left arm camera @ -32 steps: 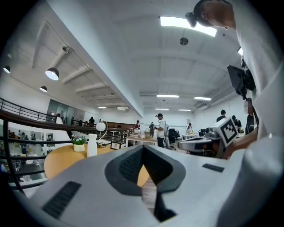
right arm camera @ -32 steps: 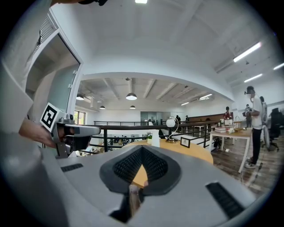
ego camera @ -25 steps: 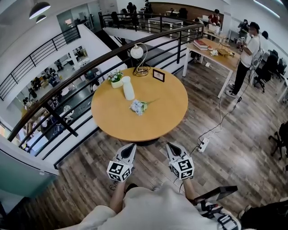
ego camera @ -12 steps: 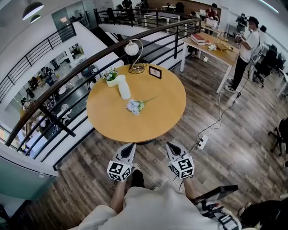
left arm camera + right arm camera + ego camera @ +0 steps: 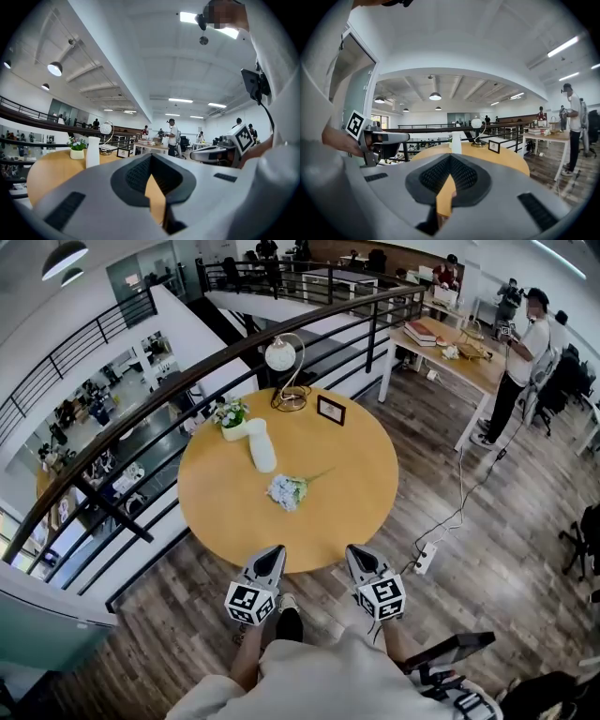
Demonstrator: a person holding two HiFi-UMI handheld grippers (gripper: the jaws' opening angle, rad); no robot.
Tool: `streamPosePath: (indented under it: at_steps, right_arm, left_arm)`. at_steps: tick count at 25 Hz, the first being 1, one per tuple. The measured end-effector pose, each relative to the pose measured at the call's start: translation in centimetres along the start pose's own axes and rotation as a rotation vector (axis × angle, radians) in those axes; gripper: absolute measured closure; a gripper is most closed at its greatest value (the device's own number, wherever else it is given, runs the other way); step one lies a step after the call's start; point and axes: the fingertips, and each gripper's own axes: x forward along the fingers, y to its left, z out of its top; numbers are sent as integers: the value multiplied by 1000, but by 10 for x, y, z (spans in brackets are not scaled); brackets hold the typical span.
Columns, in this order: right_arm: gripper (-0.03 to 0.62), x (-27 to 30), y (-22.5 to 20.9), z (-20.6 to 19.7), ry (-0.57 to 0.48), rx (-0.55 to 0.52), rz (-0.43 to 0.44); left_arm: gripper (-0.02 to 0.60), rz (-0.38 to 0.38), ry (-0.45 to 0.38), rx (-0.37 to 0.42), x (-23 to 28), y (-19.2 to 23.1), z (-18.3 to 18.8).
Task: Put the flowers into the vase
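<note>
Before the table (image 5: 333, 507), left gripper (image 5: 276, 550) and right gripper (image 5: 354, 550) hold jaws seemingly together, empty.

A round wooden table (image 5: 347, 474) is pictured beside a curved black railing (image 5: 202, 367), with a globe lamp (image 5: 281, 354), a small picture frame (image 5: 330, 410) and a small potted plant (image 5: 232, 418) set along its far side. A white power strip (image 5: 424, 559) is seen lying on the plank floor (image 5: 487, 521) near the table. In the background a person (image 5: 521, 362) is shown standing just beside a long table (image 5: 469, 367) bearing books (image 5: 419, 332).
</note>
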Motion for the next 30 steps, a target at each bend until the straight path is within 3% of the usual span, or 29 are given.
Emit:
streamPosePath:
  at_steps: [12,19,30]
  right_arm:
    - [586,113,-15,46,3,-20,1]
    - [586,163,-9,73,-12,-36,-4]
    - [586,177,-13,62,21,-25,27]
  left_arm:
    - [574,-27,-7,5,57,102,27]
    - [574,-31,-24,27,62,150,50]
    - [574,0,1,-7,65,158,35]
